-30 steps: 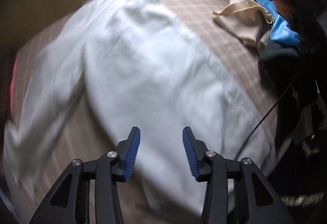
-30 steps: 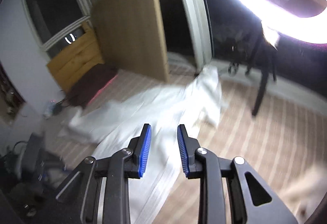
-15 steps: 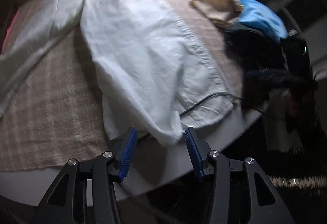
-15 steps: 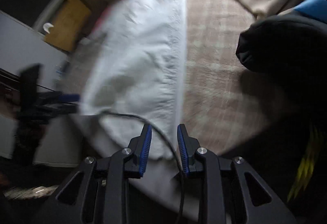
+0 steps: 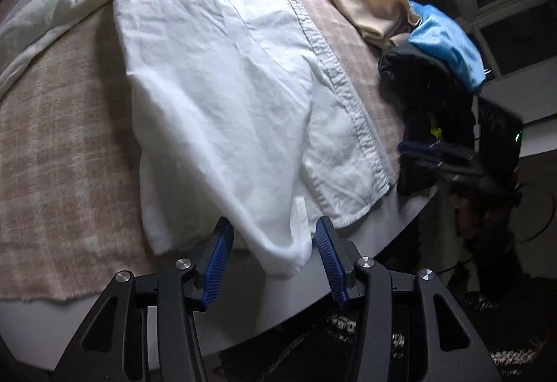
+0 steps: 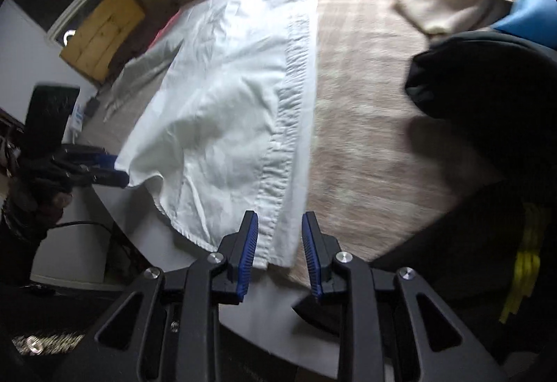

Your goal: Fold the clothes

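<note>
A white button shirt (image 5: pixel 216 86) lies spread along a table covered with a beige checked cloth (image 5: pixel 62 145). Its near hem hangs over the table's front edge. My left gripper (image 5: pixel 273 253) is open, with a drooping corner of the hem between its blue pads, unpinched. The right wrist view shows the same shirt (image 6: pixel 226 96); my right gripper (image 6: pixel 280 249) is open around the bottom end of the button placket. The left gripper (image 6: pixel 104 173) appears there at the hem's other corner. The right gripper (image 5: pixel 445 162) shows blurred in the left view.
A beige garment (image 5: pixel 372 9), a blue one (image 5: pixel 445 44) and a dark one (image 5: pixel 428 93) are piled at the table's right side. The white table rim (image 5: pixel 243 312) runs just below the hem. A wooden crate (image 6: pixel 101 30) stands beyond the table's left.
Both grippers have dropped to the shirt's near hem. The right view swung from the room down to the table. The hem corners now sit between the fingers.
</note>
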Motion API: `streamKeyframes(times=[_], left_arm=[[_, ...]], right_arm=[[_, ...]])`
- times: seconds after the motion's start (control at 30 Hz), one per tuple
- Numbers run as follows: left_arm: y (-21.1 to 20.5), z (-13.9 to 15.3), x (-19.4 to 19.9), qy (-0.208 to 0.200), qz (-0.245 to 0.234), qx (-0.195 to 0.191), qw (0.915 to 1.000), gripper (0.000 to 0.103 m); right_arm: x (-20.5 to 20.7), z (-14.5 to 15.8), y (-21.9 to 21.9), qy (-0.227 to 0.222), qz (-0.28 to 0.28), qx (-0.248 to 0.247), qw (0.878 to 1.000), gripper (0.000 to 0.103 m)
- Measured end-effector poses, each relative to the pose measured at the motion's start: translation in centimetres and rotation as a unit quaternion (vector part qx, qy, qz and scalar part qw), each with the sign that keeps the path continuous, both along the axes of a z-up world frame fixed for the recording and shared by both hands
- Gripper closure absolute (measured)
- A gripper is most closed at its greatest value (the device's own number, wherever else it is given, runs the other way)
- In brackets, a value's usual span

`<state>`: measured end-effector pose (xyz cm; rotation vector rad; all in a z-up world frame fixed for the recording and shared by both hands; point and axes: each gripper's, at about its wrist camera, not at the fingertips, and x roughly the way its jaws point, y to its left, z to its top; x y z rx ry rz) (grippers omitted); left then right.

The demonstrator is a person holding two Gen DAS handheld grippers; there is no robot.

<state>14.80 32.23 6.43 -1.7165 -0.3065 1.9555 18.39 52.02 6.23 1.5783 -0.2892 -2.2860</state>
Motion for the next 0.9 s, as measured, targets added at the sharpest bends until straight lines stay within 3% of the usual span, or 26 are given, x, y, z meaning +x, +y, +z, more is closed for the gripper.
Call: streamKeyframes(times=[0.03,0.1,0.13,0.37,0.63,0.7,0.8,0.9], left_arm=[[0.0,0.0,-0.1,0.003,-0.001,-0.002,1.0000,0.064],[-0.1,0.2,0.0,0.010,-0.011,-0.002,0.9999,0.091],[-0.1,0.3,0.0,0.011,-0.012,-0.002,0.9999,0.094],[-0.6,0.8,0.1,0.025,-0.017,-0.010,0.9995,0.096],[-0.3,1.1,0.3,0.040,-0.033,-0.020,0.9985,0.096],[-0.5,1.1,0.2,0.040,-0.032,-0.025,0.9984,0.098],[-0.8,1.6,0.3,0.046,-0.030,-0.027,0.9981,0.098],[-1.2,2.6,0.8,0.065,-0.029,-0.035,0.9969,0.098]], right_arm=[[0.1,-0.2,-0.4,0.003,0.005,0.005,1.000,0.077],[0.3,-0.2,-1.0,0.006,0.017,0.000,1.000,0.077],[0.5,-0.2,-1.2,0.006,0.024,-0.009,1.000,0.077],[0.4,-2.4,-1.6,-0.032,0.026,0.025,0.999,0.077],[0.9,-2.6,-1.9,-0.029,0.033,0.040,0.998,0.078],[1.1,-2.7,-2.5,-0.019,0.042,0.041,0.998,0.101],[1.2,-1.7,-1.8,-0.004,0.034,0.019,0.999,0.101],[1.6,1.2,0.1,0.034,0.004,0.005,0.999,0.102]])
